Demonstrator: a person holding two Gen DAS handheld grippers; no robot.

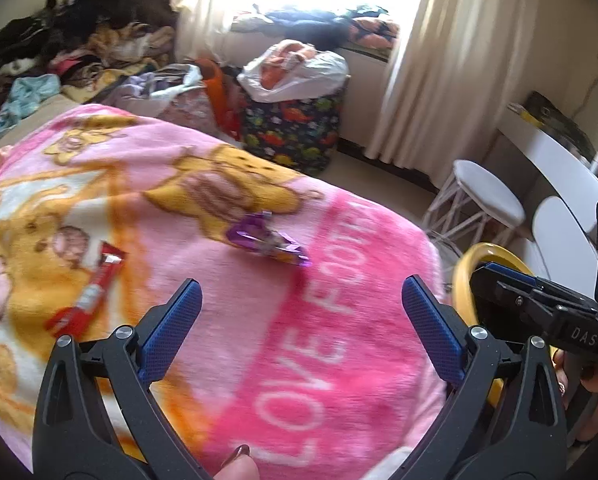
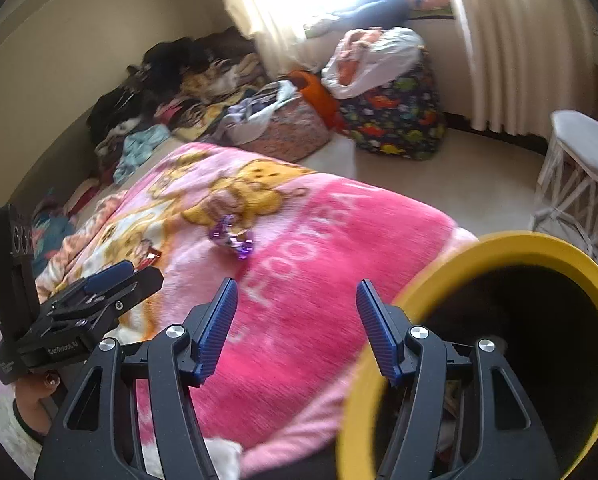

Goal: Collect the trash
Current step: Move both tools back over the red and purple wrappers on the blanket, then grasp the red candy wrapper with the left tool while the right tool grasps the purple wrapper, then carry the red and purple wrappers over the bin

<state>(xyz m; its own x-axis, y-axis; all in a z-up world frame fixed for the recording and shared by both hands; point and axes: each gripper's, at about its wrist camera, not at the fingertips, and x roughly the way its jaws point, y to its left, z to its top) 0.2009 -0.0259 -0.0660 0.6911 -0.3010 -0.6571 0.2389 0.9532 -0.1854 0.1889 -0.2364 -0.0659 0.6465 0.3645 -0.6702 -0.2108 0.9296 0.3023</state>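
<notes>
A crumpled purple wrapper (image 1: 269, 242) lies on the pink bear blanket (image 1: 339, 360), ahead of my open, empty left gripper (image 1: 301, 296). A red wrapper (image 1: 93, 294) lies to its left. In the right wrist view the purple wrapper (image 2: 233, 238) is ahead of my open, empty right gripper (image 2: 297, 300). A yellow-rimmed black bin (image 2: 511, 248) stands at the bed's right edge, just right of the right gripper. Its rim also shows in the left wrist view (image 1: 465, 268). The right gripper (image 1: 499, 276) seen from the left appears at far right.
A pile of clothes (image 1: 79, 40) covers the far bed. Bags, one dinosaur-print (image 1: 295, 128) with a white plastic bag (image 1: 299, 68) on it, stand by the curtained window. A white stool (image 1: 487, 196) and white desk (image 1: 551, 152) are on the right.
</notes>
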